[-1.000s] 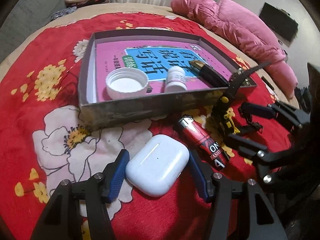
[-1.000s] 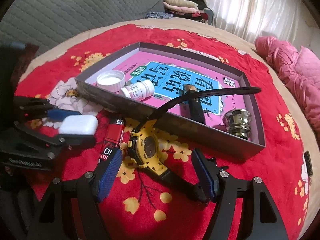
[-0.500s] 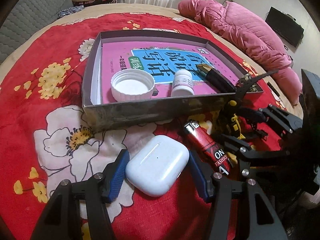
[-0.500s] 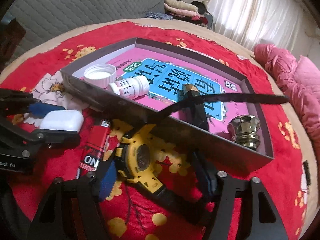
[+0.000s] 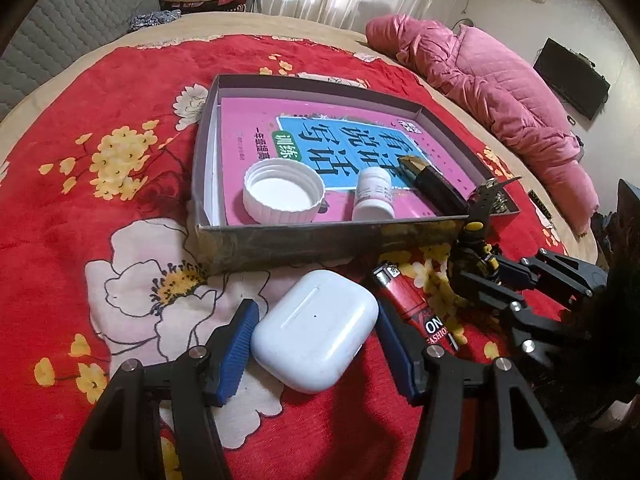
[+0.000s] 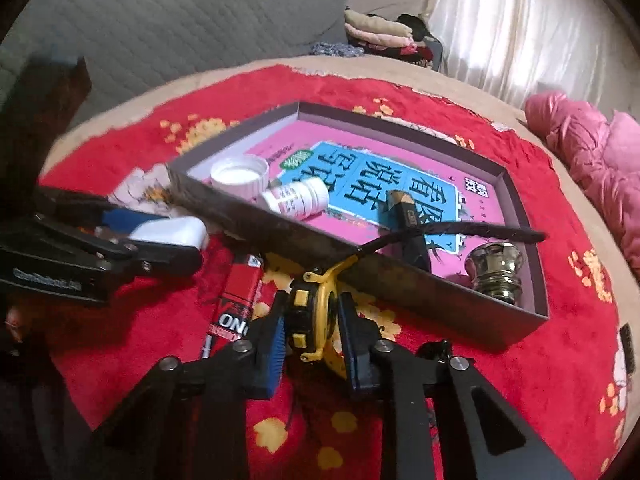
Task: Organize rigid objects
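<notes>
Yellow plastic shows between my right fingers (image 6: 276, 344): the right gripper (image 6: 310, 338) is closing on the case of the yellow-and-black digital watch (image 6: 310, 312), pads at both sides of it, at six o'clock in the right view. The watch lies on the red floral blanket (image 5: 120, 100) just outside the near wall of the shallow box (image 6: 400, 276), and one black strap (image 6: 460, 230) arches up over that wall. I judge the case hard and light, a sound place to pinch, while the rubbery strap will flop and may snag the wall when lifted.

My left gripper (image 5: 314, 340) stands wide open around the white earbuds case (image 5: 316, 334), its pads either side and, as far as I can see, not pressing. That shell looks smooth and rounded, so it could squirt out of a loose grip; I would take it across its flat sides.

Between the two lies a red lighter (image 5: 412, 304), at three o'clock from the earbuds case and just beside my left fingers (image 5: 236, 352); it may get nudged. Inside the box, on a pink book (image 5: 248, 136), sit a white screw lid (image 5: 284, 192), a small white pill bottle (image 5: 374, 194) on its side, a black-and-gold tube (image 6: 406, 216) and a metallic knob (image 6: 496, 276). Free floor remains toward twelve o'clock. A pink quilted coat (image 5: 492, 80) lies well apart.
</notes>
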The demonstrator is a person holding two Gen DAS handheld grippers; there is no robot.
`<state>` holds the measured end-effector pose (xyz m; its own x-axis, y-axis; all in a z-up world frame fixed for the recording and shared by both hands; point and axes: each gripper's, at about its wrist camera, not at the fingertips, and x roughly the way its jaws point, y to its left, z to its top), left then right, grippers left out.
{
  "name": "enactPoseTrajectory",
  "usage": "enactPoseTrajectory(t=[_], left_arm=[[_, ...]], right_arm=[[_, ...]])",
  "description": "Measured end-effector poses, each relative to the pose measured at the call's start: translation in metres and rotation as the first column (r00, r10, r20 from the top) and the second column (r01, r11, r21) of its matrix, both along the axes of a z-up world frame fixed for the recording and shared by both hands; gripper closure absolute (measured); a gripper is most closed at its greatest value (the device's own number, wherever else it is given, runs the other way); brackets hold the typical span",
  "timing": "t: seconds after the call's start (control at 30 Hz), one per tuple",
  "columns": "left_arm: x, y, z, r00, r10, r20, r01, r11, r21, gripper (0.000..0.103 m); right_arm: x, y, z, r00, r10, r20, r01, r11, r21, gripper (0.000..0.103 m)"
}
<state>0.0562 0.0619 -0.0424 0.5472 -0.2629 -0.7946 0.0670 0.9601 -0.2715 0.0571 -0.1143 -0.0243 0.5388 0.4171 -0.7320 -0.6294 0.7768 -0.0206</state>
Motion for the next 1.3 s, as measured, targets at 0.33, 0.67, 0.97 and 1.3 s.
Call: enactPoseTrajectory(t=[0.33,0.67,0.97,1.3], left_arm=[[-0.004,-0.003,0.005,1.000,-0.014,0.021,0.014,1.000,0.005,0.043],[-0.008,-0.006,0.013,0.998,-0.025,0.051,0.025,1.000,0.010,0.043],[-0.011,-0.011,0.021,0.996,-0.034,0.083,0.032,0.999,0.031,0.043],[-0.013,-0.005,0.029,0.994,0.002,0.113,-0.003,1.000,0.011,0.043]], right_arm=[[0.002,-0.016,0.009,0.998,-0.033,-0.045,0.037,0.996,0.082,0.085],[0.001,-0.031,0.022,0.996,-0.061,-0.071,0.072,0.984,0.164,0.086],[-0.009,-0.034,0.041,0.999,-0.048,-0.010,0.049,0.983,0.174,0.086],[-0.009,-0.036,0.051,0.998,-0.064,0.026,0.058,0.982,0.181,0.086]])
